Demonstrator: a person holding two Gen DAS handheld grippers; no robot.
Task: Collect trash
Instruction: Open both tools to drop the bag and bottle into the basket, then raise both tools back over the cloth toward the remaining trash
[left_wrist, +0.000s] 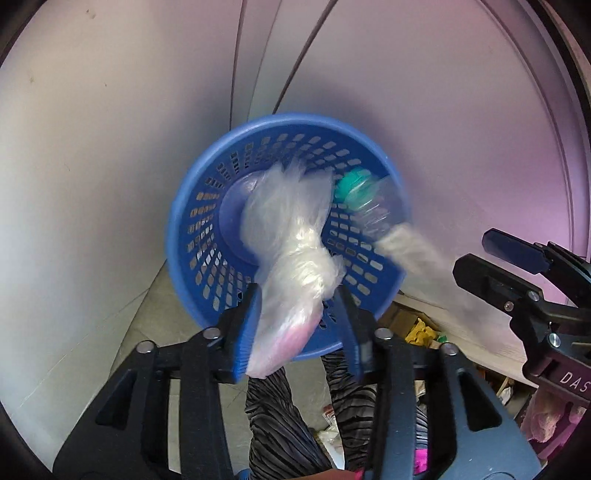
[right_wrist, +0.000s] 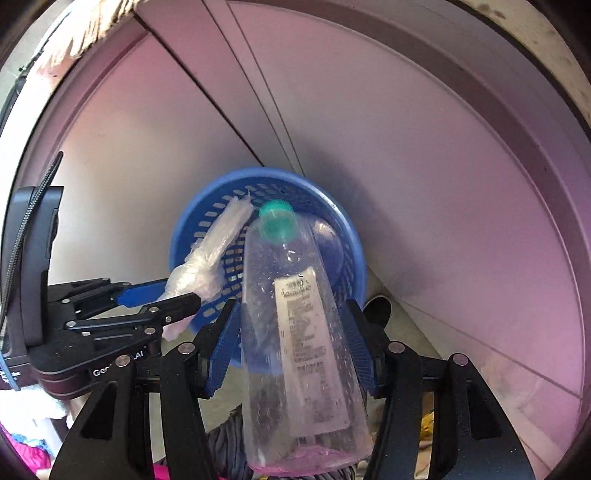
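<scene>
A blue slotted plastic basket (left_wrist: 207, 206) lies against the wall with its mouth toward me; it also shows in the right wrist view (right_wrist: 207, 221). My left gripper (left_wrist: 295, 314) is shut on a crumpled clear plastic bag (left_wrist: 291, 236) that reaches into the basket's mouth; the bag (right_wrist: 218, 243) and the left gripper (right_wrist: 162, 295) also show in the right wrist view. My right gripper (right_wrist: 291, 332) is shut on a clear plastic bottle (right_wrist: 299, 332) with a teal cap (right_wrist: 276, 220), pointed at the basket. The bottle shows blurred in the left wrist view (left_wrist: 373, 206).
Pale walls (left_wrist: 92, 147) meet in a corner behind the basket. A grey floor (left_wrist: 155, 325) lies below. Striped trousers (left_wrist: 273, 417) stand under the grippers. Boxes and coloured clutter (left_wrist: 421, 328) sit at the lower right.
</scene>
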